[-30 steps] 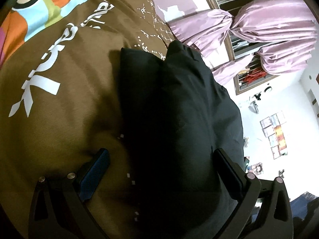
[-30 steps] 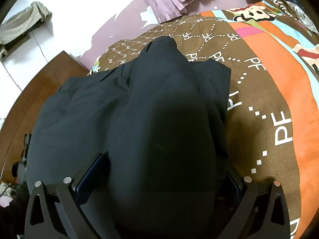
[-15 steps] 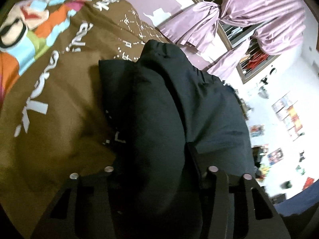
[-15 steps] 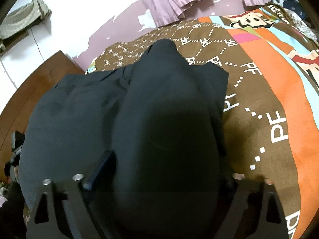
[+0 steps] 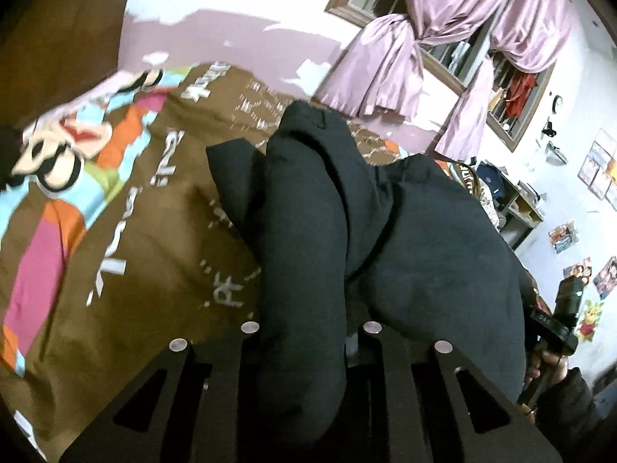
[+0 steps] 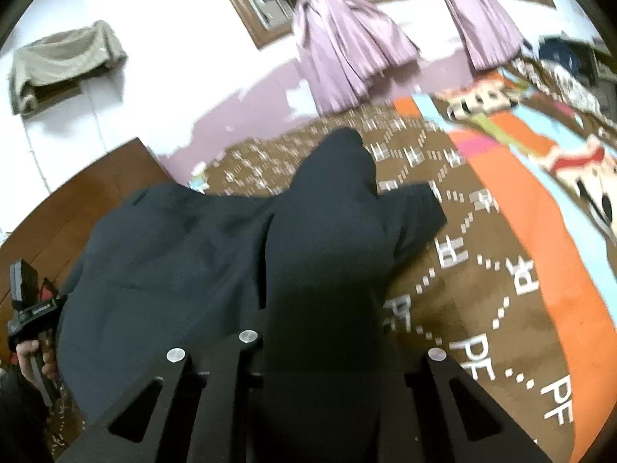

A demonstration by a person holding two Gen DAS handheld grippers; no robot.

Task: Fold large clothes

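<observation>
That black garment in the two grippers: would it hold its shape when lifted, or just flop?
Probably flop: the black garment droops in soft rounded folds between the left gripper and right gripper. It seems fairly thick, so likely weighty. Its matte cloth looks unlikely to slip on the brown bedspread.

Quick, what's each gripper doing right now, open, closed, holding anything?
Left gripper: closed on the black garment.
Right gripper: closed on the same black garment.

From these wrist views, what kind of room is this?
Most likely a home bedroom: the dark garment lies on a cartoon-print bedspread, tied purple curtains frame a window, and posters dot the wall.
</observation>
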